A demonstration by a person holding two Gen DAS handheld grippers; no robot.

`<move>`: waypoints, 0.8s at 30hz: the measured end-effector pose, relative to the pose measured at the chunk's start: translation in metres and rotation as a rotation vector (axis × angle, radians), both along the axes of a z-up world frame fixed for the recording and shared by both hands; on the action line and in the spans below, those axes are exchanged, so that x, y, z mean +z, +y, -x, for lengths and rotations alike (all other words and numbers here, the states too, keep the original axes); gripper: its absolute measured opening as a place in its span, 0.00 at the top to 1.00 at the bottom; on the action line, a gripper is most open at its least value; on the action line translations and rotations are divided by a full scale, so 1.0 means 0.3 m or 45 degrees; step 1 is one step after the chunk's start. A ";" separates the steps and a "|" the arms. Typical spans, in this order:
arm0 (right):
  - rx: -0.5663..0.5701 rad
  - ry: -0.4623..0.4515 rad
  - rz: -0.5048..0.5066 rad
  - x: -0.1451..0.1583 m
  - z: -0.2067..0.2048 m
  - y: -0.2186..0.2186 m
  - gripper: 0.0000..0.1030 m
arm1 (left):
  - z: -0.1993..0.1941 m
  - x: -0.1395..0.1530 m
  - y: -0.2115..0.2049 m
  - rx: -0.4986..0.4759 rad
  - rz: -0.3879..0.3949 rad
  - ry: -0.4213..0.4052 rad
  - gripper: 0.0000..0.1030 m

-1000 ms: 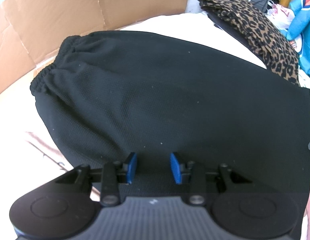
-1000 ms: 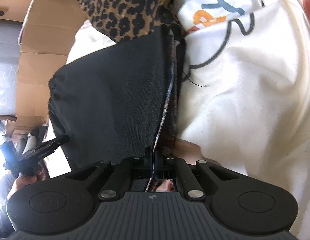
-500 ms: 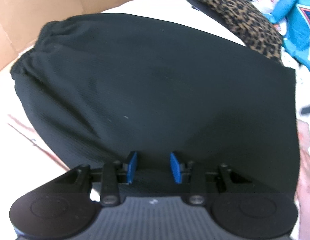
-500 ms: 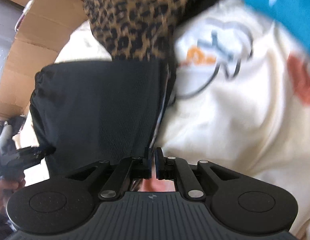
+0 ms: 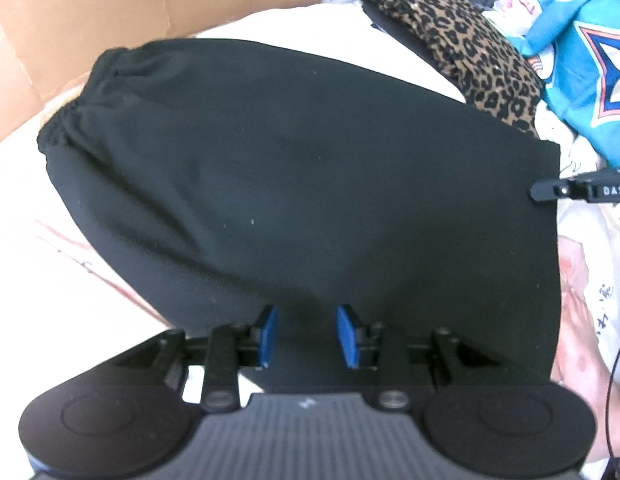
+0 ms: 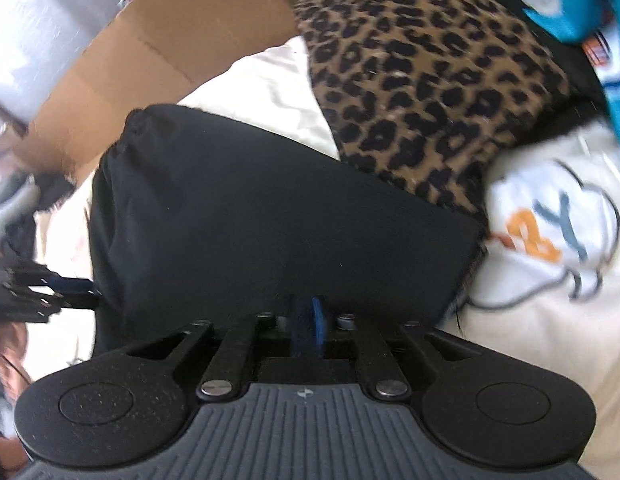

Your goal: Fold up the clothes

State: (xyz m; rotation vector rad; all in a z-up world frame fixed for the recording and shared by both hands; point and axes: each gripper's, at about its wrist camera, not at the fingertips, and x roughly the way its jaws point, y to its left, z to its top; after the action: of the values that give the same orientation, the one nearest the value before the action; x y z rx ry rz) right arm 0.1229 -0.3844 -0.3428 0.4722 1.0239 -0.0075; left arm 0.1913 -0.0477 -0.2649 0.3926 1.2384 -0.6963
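1. On the cream bedding, black garment lies flat beside the leopard-print piece.
2. Left gripper: jaws apart, closing slightly, nothing clamped.
3. Right gripper: jaws opening, fabric free.
4. Judgement: soft, light, limp knit; pinch at hem corners.

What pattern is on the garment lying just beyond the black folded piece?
Leopard print, black spots on tan: the leopard garment beyond the black garment; clearest in the right wrist view.
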 end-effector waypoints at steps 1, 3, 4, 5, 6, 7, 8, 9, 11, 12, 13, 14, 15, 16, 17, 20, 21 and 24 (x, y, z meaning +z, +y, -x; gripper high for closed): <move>0.009 -0.004 0.026 -0.004 -0.001 -0.001 0.75 | 0.006 -0.012 0.006 -0.001 -0.006 0.014 0.66; 0.019 -0.010 0.070 -0.016 -0.001 -0.009 0.72 | 0.022 -0.048 0.013 -0.012 -0.032 0.046 0.66; 0.019 -0.007 0.099 -0.021 -0.001 -0.017 0.73 | 0.033 -0.068 0.015 -0.022 -0.045 0.059 0.66; 0.016 -0.001 0.130 -0.025 -0.002 -0.027 0.73 | 0.043 -0.087 0.015 -0.034 -0.061 0.068 0.66; 0.006 0.012 0.156 -0.027 -0.003 -0.041 0.73 | 0.052 -0.102 0.012 -0.048 -0.077 0.073 0.66; 0.000 0.022 0.177 -0.024 -0.001 -0.055 0.73 | 0.061 -0.107 0.004 -0.071 -0.094 0.061 0.66; -0.005 0.029 0.197 -0.018 0.003 -0.068 0.74 | 0.070 -0.112 -0.003 -0.094 -0.110 0.050 0.66; -0.009 0.036 0.217 -0.013 0.008 -0.081 0.74 | 0.074 -0.110 -0.012 -0.123 -0.126 0.042 0.66; -0.028 0.042 0.232 -0.006 0.017 -0.100 0.74 | 0.075 -0.101 -0.026 -0.171 -0.153 0.039 0.66; -0.041 0.041 0.234 -0.002 0.022 -0.106 0.73 | 0.073 -0.095 -0.029 -0.188 -0.164 0.044 0.67; -0.049 0.034 0.236 0.004 0.028 -0.108 0.73 | 0.068 -0.088 -0.028 -0.180 -0.173 0.057 0.68; -0.056 0.022 0.235 0.010 0.033 -0.108 0.73 | 0.062 -0.080 -0.026 -0.171 -0.183 0.071 0.68; -0.064 0.008 0.231 0.017 0.036 -0.108 0.73 | 0.059 -0.069 -0.023 -0.154 -0.198 0.090 0.69; -0.072 -0.009 0.217 0.025 0.039 -0.108 0.73 | 0.059 -0.054 -0.020 -0.146 -0.204 0.103 0.70; -0.079 -0.028 0.199 0.034 0.042 -0.108 0.73 | 0.059 -0.040 -0.017 -0.138 -0.210 0.115 0.70; -0.068 -0.091 0.140 0.059 0.032 -0.086 0.72 | 0.066 0.012 0.003 -0.096 -0.219 0.117 0.70; -0.057 -0.109 0.119 0.065 0.025 -0.070 0.72 | 0.070 0.025 0.014 -0.077 -0.230 0.108 0.70; -0.007 -0.155 0.061 0.071 0.014 -0.020 0.72 | 0.087 0.053 0.058 -0.014 -0.271 0.108 0.70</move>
State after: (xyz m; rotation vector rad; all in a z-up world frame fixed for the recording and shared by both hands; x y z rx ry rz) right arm 0.1187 -0.3905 -0.3214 0.4266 0.9008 -0.0085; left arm 0.1651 -0.0303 -0.2492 0.5498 1.3975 -0.5969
